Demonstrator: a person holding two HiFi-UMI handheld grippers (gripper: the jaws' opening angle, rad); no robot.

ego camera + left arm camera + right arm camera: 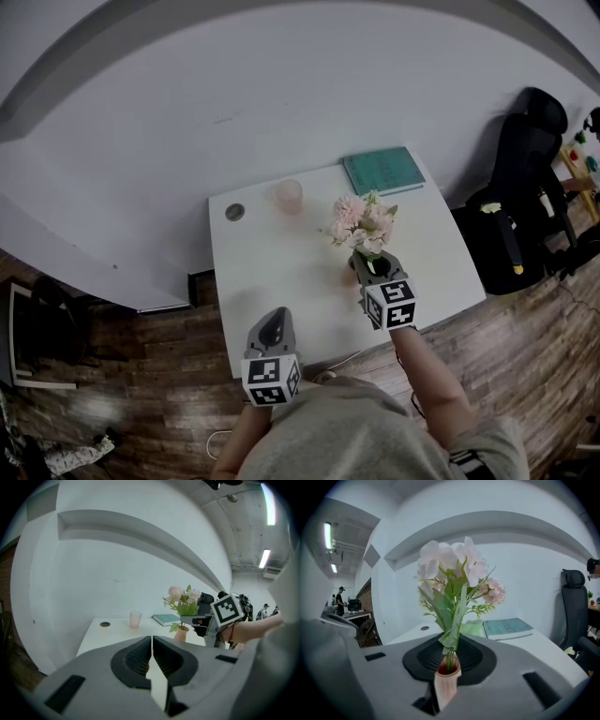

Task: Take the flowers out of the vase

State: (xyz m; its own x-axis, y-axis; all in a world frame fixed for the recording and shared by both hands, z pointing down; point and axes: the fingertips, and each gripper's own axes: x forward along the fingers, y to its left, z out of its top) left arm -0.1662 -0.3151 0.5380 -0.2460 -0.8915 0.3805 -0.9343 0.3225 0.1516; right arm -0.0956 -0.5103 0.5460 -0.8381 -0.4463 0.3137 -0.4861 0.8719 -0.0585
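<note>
On the white table, the flowers stand in a small pink vase toward the right front, which the right gripper pinches. The left gripper hangs nearer the person, jaws together and empty. Steadying the vase seems in hand; next the left must open and take the stems.

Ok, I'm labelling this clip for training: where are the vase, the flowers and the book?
vase (pixel 446 686): right gripper view, on its pink body.
flowers (pixel 360 223): head view, on the pink blooms.
book (pixel 382 170): head view, middle of its green cover.
</note>
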